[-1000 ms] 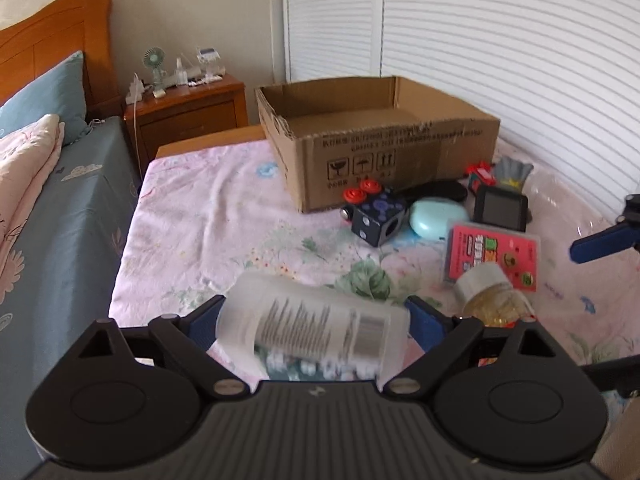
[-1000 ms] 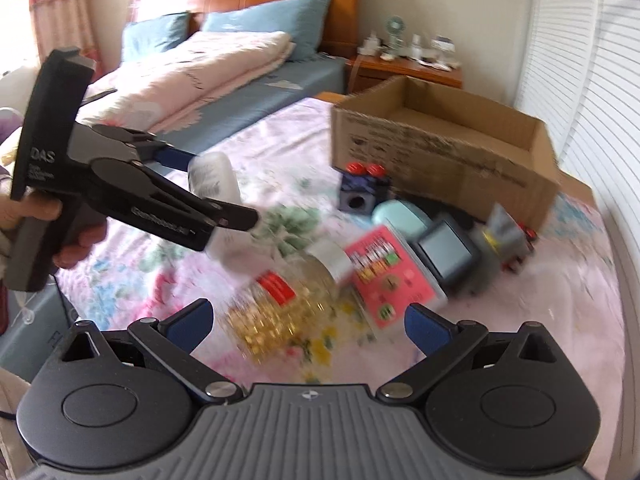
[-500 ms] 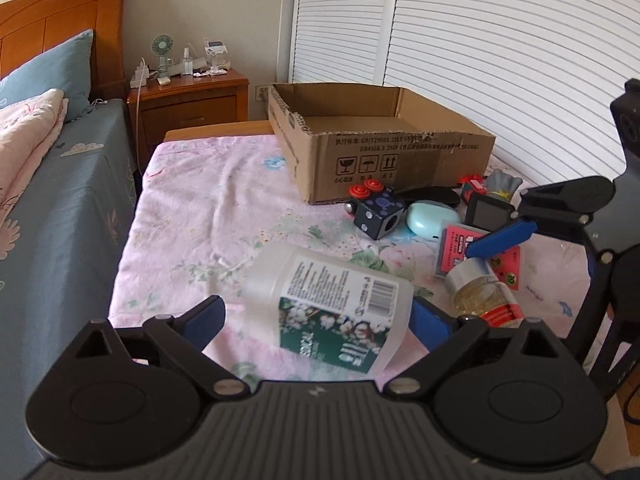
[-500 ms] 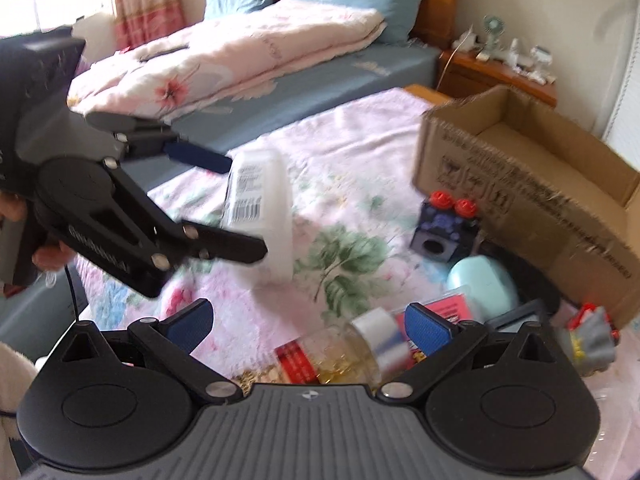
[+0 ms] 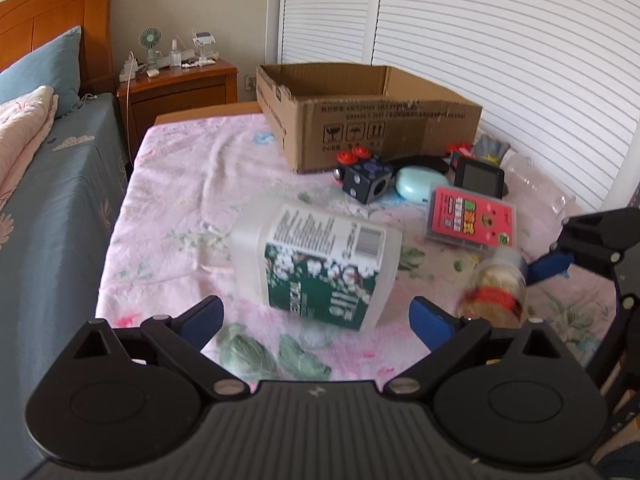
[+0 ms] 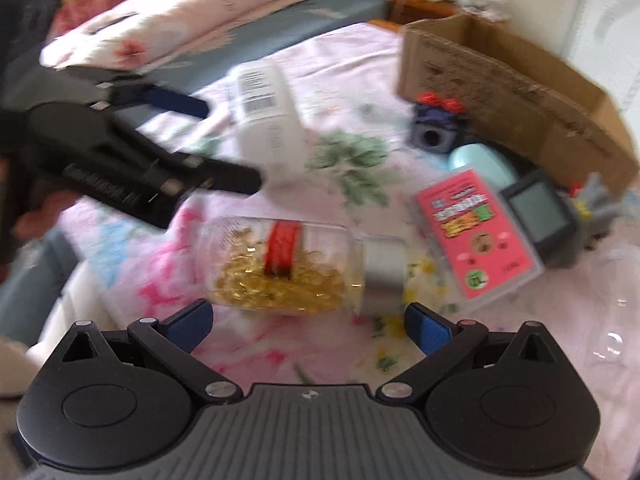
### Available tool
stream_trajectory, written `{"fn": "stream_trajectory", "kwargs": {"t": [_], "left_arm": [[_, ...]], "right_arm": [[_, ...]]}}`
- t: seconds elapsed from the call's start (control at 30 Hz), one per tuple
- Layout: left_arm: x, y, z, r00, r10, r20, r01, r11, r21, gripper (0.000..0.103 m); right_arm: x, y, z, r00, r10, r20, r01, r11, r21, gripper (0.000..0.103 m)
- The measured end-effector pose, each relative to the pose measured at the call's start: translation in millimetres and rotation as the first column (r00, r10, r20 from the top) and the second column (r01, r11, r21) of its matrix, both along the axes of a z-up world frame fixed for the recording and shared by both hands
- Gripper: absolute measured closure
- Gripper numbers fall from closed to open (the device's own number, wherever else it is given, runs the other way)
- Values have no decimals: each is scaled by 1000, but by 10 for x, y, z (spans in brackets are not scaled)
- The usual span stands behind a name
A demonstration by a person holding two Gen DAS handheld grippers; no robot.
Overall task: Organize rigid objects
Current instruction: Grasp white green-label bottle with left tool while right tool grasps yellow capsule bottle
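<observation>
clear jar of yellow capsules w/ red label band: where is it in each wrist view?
Left wrist: clear jar of yellow capsules, lower right, blurred, beside the right gripper's blue pad.
Right wrist: same jar, lower centre, on its side, silver cap pointing right, just ahead of the open fingers.
Shared landmark: pink card case, just beyond the cap end.

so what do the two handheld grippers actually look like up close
Both match: the left gripper and the right gripper each have a ribbed dark grey body, black linkage arms with silver screws, and blue pads on the fingers. The left one's side carries blurred white lettering, seen from the right wrist.
</observation>
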State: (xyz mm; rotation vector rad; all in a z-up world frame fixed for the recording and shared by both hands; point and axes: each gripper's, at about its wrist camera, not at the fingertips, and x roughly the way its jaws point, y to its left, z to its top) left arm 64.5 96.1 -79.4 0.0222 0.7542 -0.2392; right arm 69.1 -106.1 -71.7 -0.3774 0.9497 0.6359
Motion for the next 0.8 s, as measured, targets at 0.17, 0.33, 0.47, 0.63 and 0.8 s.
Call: {"fn": "stream_trajectory", "kwargs": {"t": [0.17, 0.33, 0.47, 0.63, 0.8], "left_arm": [[25, 33, -136, 999, 21, -44, -21, 1000, 0, 4], [-24, 6, -191, 1000, -5, -9, 5, 999, 52, 1], [9, 22, -190, 1000, -14, -6, 14, 999, 49, 1], [13, 29, -143, 998, -16, 57, 13, 999, 44, 1], [73, -37, -93, 993, -60, 98, 52, 995, 84, 1]], "right_arm": [[-119, -26, -9, 999, 19, 29, -20, 999, 25, 0], [-167, -52, -23, 998, 4, 57, -7, 999, 49, 0], [-187, -48, -22, 997, -8, 75, 3, 998, 62, 0], [-191, -74, -33, 995, -11, 98, 3, 997, 83, 0], [-187, -68, -40, 993, -23, 114, 12, 996, 94, 0]]}}
